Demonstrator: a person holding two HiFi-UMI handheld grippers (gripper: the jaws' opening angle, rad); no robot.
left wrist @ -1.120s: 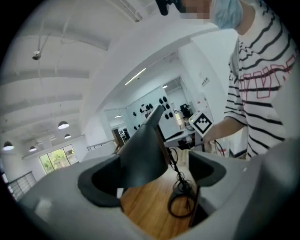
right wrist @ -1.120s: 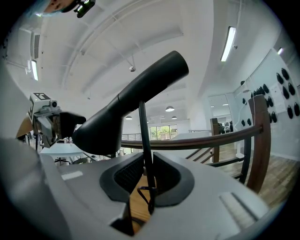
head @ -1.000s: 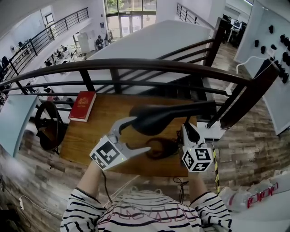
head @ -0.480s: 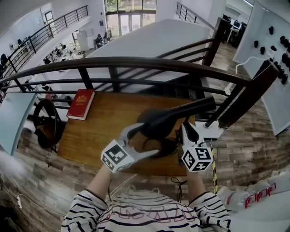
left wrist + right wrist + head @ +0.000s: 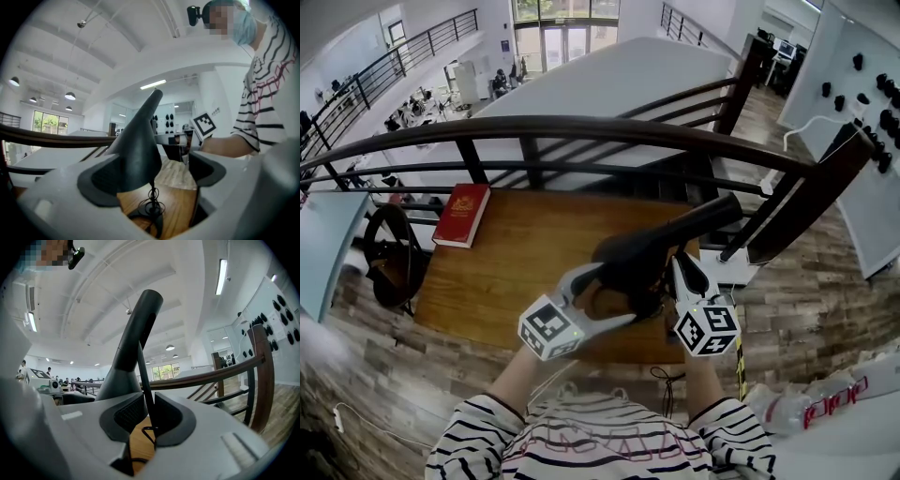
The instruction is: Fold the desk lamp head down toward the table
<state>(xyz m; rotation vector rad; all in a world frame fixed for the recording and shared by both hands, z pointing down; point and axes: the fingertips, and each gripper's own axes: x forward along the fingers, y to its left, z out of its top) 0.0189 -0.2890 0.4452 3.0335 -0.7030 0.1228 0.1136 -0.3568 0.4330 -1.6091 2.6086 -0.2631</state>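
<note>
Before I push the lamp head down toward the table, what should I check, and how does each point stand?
1. Right hand-held gripper shut on the lamp stem: ok, the thin stem sits between its pads.
2. Lamp head between the left hand-held gripper jaws: ok.
3. Both left pads pressing on the head: not ok, it lies against one pad with a gap to the other.
4. Lamp base flat on the table: cannot tell, it is mostly hidden.
5. Landing spot free of the red book: ok, it lies at the far corner.
</note>
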